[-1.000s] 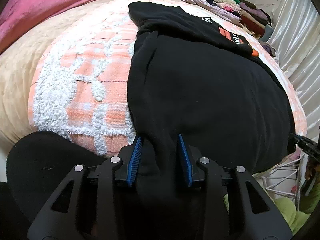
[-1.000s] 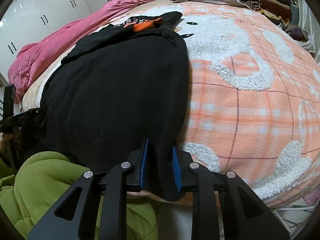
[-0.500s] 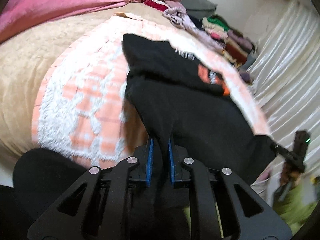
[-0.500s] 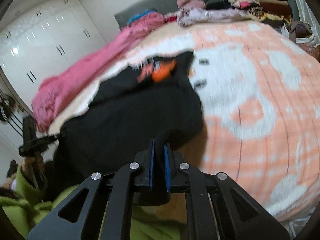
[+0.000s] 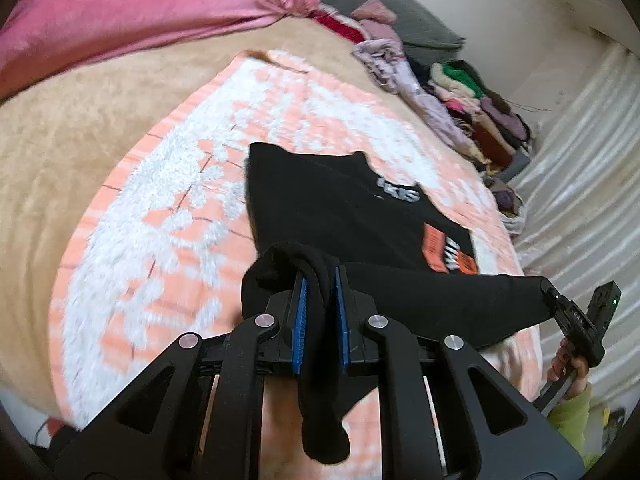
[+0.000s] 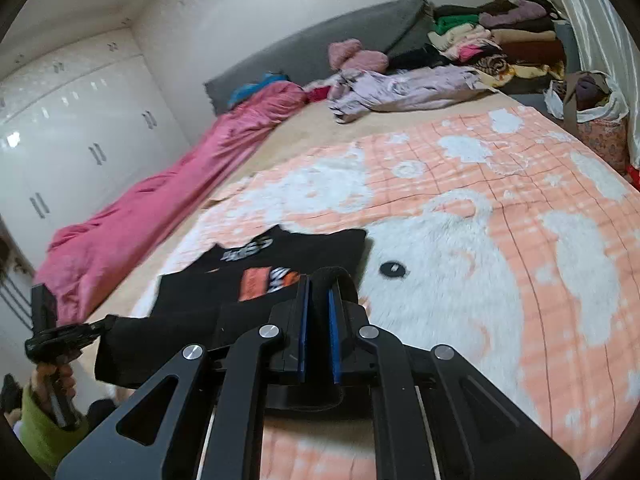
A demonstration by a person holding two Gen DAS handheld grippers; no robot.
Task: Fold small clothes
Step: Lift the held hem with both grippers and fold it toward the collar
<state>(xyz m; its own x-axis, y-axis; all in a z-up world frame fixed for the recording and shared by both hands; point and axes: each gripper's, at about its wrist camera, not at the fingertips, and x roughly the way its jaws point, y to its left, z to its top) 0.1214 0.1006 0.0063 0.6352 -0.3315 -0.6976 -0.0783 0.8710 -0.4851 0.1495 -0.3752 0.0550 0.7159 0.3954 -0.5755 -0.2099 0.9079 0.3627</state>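
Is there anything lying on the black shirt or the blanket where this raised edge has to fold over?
Nothing visible. Both grippers, left and right, are shut on the black shirt, and its flat upper part and the orange blanket around it are bare. The clothes pile sits far off by the headboard.

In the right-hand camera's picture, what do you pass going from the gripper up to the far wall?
right gripper → black garment → orange-and-white blanket → lilac clothes → grey headboard

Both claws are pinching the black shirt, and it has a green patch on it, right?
Not quite. Both claws, left and right, do pinch the black shirt, but its patch is orange, not green. The left wrist view shows it.
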